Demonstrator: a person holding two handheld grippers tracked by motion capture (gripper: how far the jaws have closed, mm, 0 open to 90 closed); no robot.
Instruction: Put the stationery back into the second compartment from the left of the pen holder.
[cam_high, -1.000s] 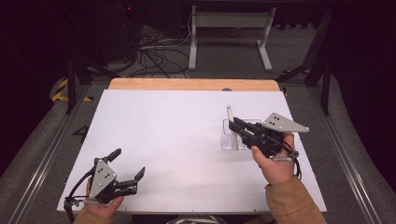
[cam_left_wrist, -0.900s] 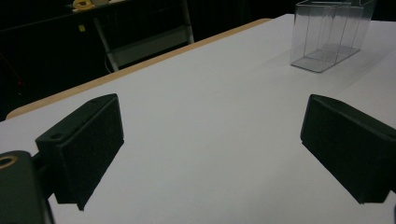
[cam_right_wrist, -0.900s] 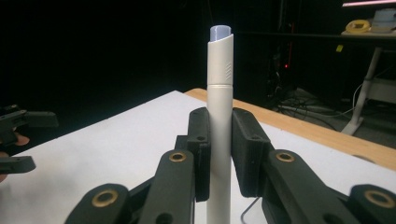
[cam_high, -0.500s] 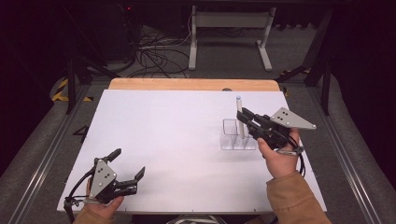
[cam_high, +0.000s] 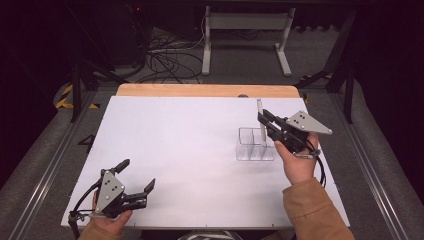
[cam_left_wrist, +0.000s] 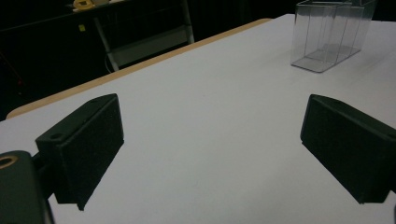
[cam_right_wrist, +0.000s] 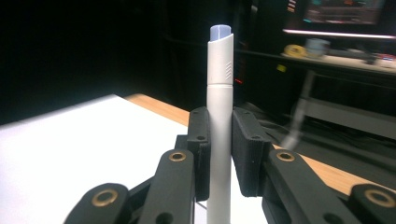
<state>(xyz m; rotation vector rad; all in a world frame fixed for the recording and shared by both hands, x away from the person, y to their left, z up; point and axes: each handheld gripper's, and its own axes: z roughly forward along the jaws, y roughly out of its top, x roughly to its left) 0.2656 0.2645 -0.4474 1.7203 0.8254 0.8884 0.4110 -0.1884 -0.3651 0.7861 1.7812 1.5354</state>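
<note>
Jaws of the right gripper (cam_high: 262, 120) are clamped tight on a white pen (cam_right_wrist: 219, 121), which stands upright between the pads with its pale blue tip well above them. Seen from the high view, the pen (cam_high: 260, 120) now sits over the back right part of the clear box (cam_high: 255, 144), its lower end at or just inside the rim; whether it already touches the floor of a compartment I cannot tell. A second ago the pen hung over the near left side of the box, tilted in the grip; since then the hand (cam_high: 296, 162) has carried it toward the far right corner and set it straighter, so the pen looks lined up for a drop into one of the cells. My guess is that the placing step is nearly at its end: what is left is a short lowering and then a release, with care that the thin-walled box does not tip or slide if the pen catches a divider. Well away from the box, toward the near left corner of the table (cam_high: 190, 125), the left gripper (cam_high: 137, 182) rests in its hand with its jaws spread wide and nothing between them, and it has kept to that spot.
</note>
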